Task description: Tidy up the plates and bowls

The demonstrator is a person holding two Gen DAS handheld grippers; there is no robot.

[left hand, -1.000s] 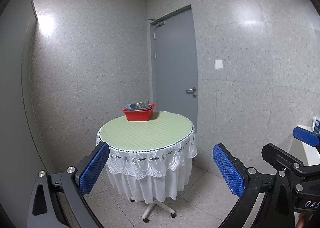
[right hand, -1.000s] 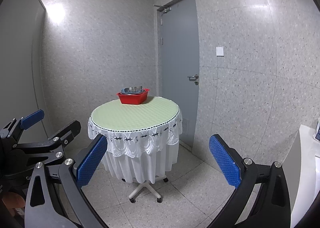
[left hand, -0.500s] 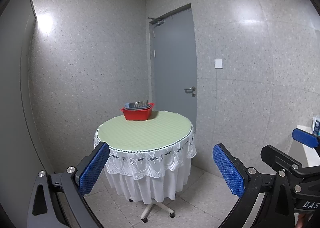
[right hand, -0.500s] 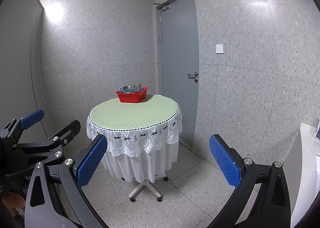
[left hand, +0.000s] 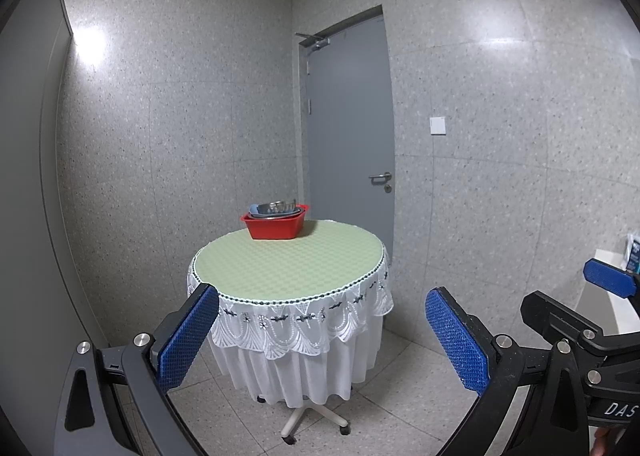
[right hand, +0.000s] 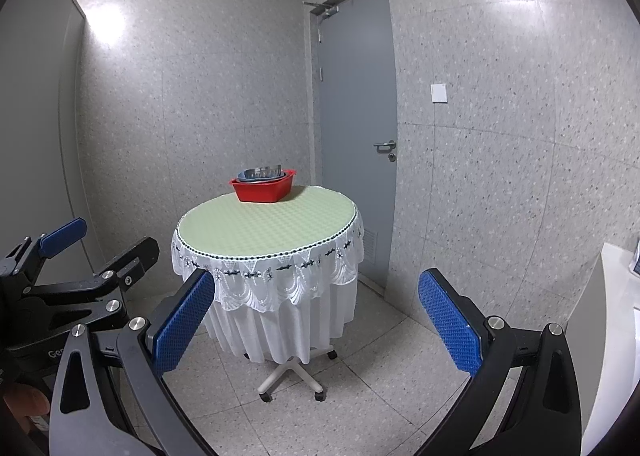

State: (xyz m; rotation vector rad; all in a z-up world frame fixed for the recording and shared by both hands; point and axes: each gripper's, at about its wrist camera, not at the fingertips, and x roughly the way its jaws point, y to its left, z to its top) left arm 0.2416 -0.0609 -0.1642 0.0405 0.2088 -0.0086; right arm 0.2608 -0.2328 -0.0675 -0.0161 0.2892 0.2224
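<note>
A red plastic basin (left hand: 275, 224) stands at the far edge of a round table (left hand: 288, 260) with a green top and a white lace cloth. Metal bowls and plates (left hand: 275, 209) are stacked inside it. The basin also shows in the right wrist view (right hand: 263, 187), with the dishes (right hand: 262, 173) in it. My left gripper (left hand: 320, 336) is open and empty, well short of the table. My right gripper (right hand: 316, 320) is open and empty, also well back. Each gripper shows at the edge of the other's view.
The table stands on a wheeled pedestal (right hand: 292, 374) on a tiled floor. A shut grey door (left hand: 348, 143) is behind it on the right. A white counter (right hand: 612, 320) is at the far right. Grey walls close in on the left and back.
Both views have tilted slightly upward, so the table and basin sit lower in frame. Both grippers stay open and empty.
</note>
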